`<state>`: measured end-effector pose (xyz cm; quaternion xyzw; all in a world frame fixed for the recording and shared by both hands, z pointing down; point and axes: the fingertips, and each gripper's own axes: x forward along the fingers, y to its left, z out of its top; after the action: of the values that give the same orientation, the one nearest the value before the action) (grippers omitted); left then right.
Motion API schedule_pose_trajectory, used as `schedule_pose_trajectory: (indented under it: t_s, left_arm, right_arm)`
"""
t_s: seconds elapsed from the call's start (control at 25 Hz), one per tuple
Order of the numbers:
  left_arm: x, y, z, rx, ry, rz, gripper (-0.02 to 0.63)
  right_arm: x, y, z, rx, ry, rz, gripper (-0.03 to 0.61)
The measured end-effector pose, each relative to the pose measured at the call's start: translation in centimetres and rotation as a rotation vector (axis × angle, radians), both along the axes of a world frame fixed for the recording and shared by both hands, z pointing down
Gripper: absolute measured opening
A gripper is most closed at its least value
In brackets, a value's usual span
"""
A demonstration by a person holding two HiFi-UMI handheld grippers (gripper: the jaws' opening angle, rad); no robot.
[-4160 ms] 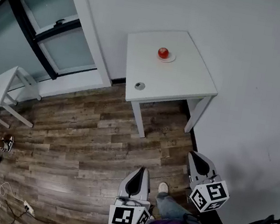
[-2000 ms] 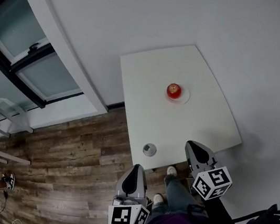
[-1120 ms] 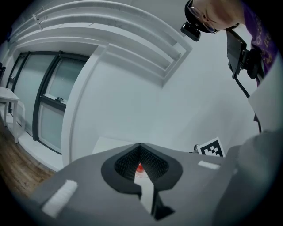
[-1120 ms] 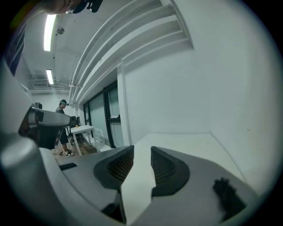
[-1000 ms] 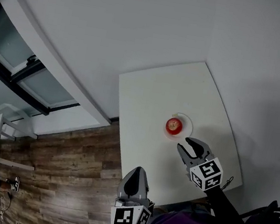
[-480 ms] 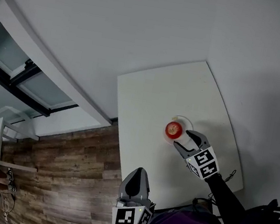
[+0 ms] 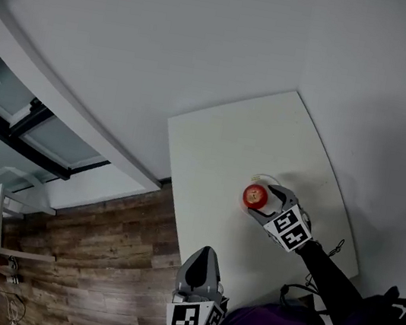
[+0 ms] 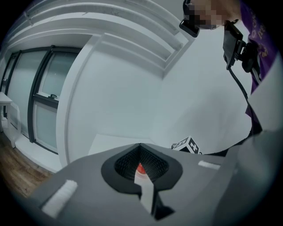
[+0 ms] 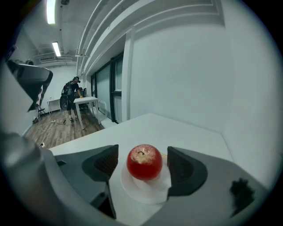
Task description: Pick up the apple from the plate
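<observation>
Two grippers: the left gripper (image 7: 203,252) is held low at the near edge of the table (image 7: 217,149), well apart from the fruit; the right gripper (image 7: 265,198) is stretched out over the table top
Left claw: clenched, tips pressed together, with nothing gripped between them
Right claw: released and spread wide, one pad set on each side of the apple (image 9: 144,162); a narrow gap is seen at either pad, so no contact is shown
Apple's place: seated in the middle of the plate (image 9: 143,195), between the right jaws, on the right half of the table
Apple's axis: the body is round, with no long side to be made out; the stem hollow is turned straight up and the stem axis stands upright
Plate: small, white and flat on the table
Head view only: both grippers together, the whole white table in its corner against the wall, and the wooden floor (image 7: 99,233)
Right gripper view only: the gaps beside the apple, the plate rim, and far off a person (image 9: 72,93) at a second white table (image 9: 86,102)
Left gripper view only: a speck of red through the hollow behind its shut tips, and the marker cube (image 8: 188,145) of the right gripper beyond
</observation>
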<state>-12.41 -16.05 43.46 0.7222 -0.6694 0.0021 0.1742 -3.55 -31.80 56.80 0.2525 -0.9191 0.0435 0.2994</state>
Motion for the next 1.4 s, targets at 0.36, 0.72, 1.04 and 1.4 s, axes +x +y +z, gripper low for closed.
schedule_pose_trajectory:
  t_s: [0.36,0.72,1.04,1.4]
  left_arm:
    - [-1.1,-0.8,0.3,0.001,0.025,0.004,0.006]
    - [-2.1,-1.1,1.3,-0.029,0.030,-0.010,0.005]
    - [-2.4,-1.3,1.7,-0.036,0.035,-0.021,0.005]
    - [-2.2,-1.0,1.8,-0.030,0.030,-0.018,0.005]
  right_arm:
    - [-0.9,-0.7,1.5,-0.014,0.071,-0.029,0.345]
    - [-1.7,-1.4,3.3,-0.049,0.115,-0.020,0.347]
    - [-1.6,-2.1,4.0,-0.056,0.121,0.003,0.345]
    - [-1.4,-2.3,3.5,-0.030,0.121,0.022,0.345]
